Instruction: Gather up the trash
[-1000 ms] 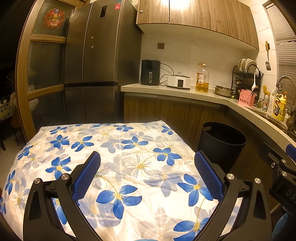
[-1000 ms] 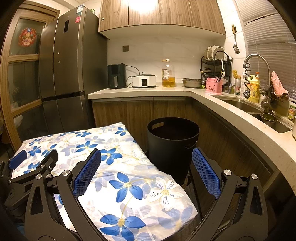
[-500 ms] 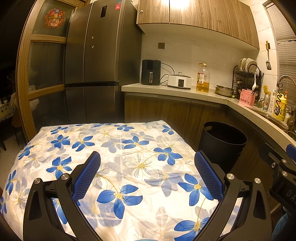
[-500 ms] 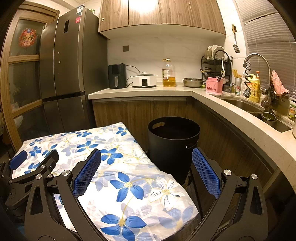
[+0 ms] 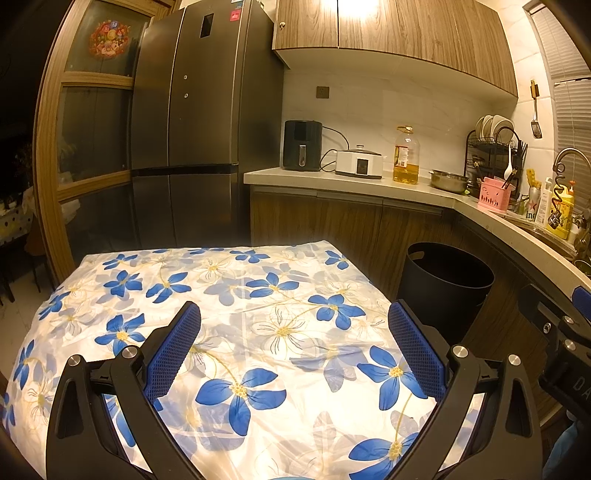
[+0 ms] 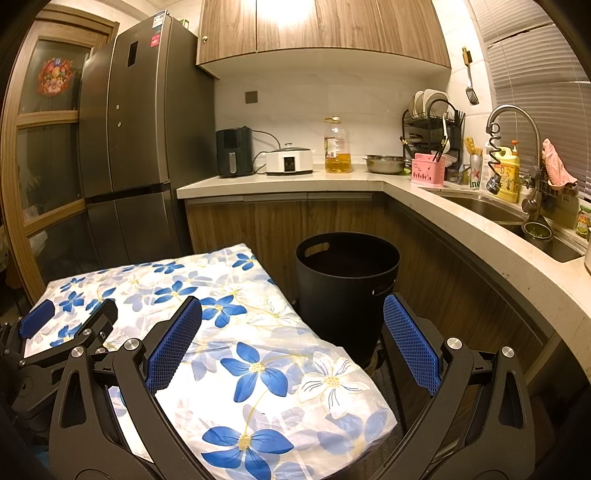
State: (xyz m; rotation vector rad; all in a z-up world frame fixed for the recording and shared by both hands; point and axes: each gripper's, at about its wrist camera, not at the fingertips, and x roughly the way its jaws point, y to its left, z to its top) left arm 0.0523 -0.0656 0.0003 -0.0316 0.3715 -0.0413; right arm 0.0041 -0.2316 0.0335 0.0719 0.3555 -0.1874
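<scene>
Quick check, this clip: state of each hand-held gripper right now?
Left hand-held gripper: open, holding nothing, above the floral tablecloth.
Right hand-held gripper: open, holding nothing.

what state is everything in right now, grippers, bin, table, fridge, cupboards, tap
left gripper: open, empty, over the table
right gripper: open, empty
trash bin: upright on the floor, no lid, inside too dark to tell
table: covered by a floral cloth, no trash visible on it
fridge: doors shut
upper cupboards: doors shut
tap: no water visibly running
</scene>
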